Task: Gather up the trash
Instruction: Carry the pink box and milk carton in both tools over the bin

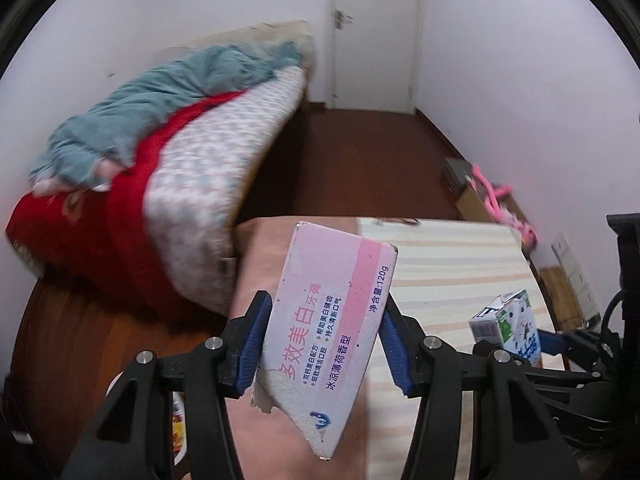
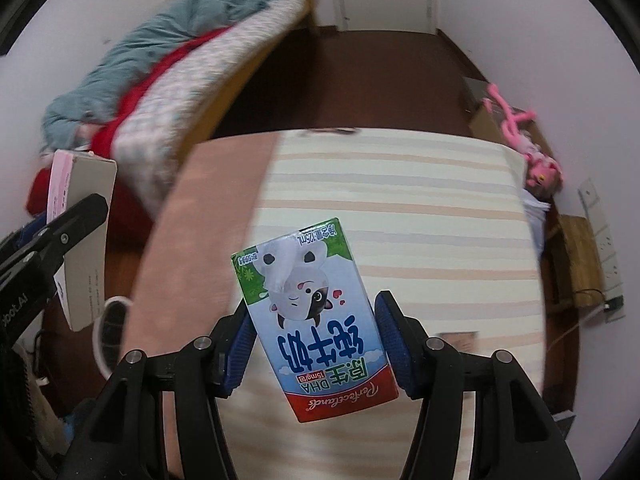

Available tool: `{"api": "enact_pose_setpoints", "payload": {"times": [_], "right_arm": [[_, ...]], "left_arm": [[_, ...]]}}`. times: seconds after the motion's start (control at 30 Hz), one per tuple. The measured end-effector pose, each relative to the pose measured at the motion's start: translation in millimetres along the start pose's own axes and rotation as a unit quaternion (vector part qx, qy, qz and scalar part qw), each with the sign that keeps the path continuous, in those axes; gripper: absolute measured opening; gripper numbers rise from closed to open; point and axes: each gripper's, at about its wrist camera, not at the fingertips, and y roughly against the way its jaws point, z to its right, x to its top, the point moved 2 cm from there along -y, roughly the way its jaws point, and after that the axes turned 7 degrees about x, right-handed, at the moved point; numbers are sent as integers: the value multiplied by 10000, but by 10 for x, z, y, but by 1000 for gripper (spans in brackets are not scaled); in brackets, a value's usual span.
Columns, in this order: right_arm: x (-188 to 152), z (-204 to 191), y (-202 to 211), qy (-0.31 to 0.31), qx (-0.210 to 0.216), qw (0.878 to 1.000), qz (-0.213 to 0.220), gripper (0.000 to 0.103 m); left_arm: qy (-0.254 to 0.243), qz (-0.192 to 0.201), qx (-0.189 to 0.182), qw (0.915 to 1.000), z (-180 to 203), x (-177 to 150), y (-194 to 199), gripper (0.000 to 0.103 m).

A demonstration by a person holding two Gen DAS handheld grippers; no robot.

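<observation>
Left wrist alone shows toothpaste box (image 1: 324, 332) pink printed face.

A: We log a pink-and-white toothpaste box (image 1: 328, 336), flat and long, its lower end torn ragged. It is tilted, off the surface, clamped across its width between blue jaws.

B: We add a small milk carton (image 2: 316, 320), blue and white with a cartoon cow, print upside down, likewise held aloft between jaws, slightly tilted.
</observation>
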Motion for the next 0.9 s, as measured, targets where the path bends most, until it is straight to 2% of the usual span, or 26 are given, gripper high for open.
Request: {"api": "enact_pose_setpoints", "payload": {"times": [0.17,0.3,0.53,0.6,0.73,0.8,0.9], "right_arm": [[-124,-866,123,319,546,9980,90,60],[-247,-1624,120,624,1014,9929,74,60],[-490,-2887,-210,1184,1657,9786,-307,60],[-574,-3185,-407,1328,1726,9748,-493,60],[-752,-3699,-893,1544,1751,9680,-920,60],[-843,-3869,-1188,1596,1689,9655,-1172,60],[-953,-4029,-1604,1590,1622,9616,-1542,60]], "left_arm": [[468,259,356,9979,-718,-163,436,49],[891,360,719,9928,-1434,-318,728,49],[1459,122,1209,9818,-2469,-613,788,49],[1659,-70,1280,9778,-2748,-728,675,49],[2088,-645,1176,9687,-3211,-992,319,49],[2294,-976,1072,9625,-3390,-1156,99,49],[2655,-1567,767,9482,-3678,-1460,-332,49]]}}
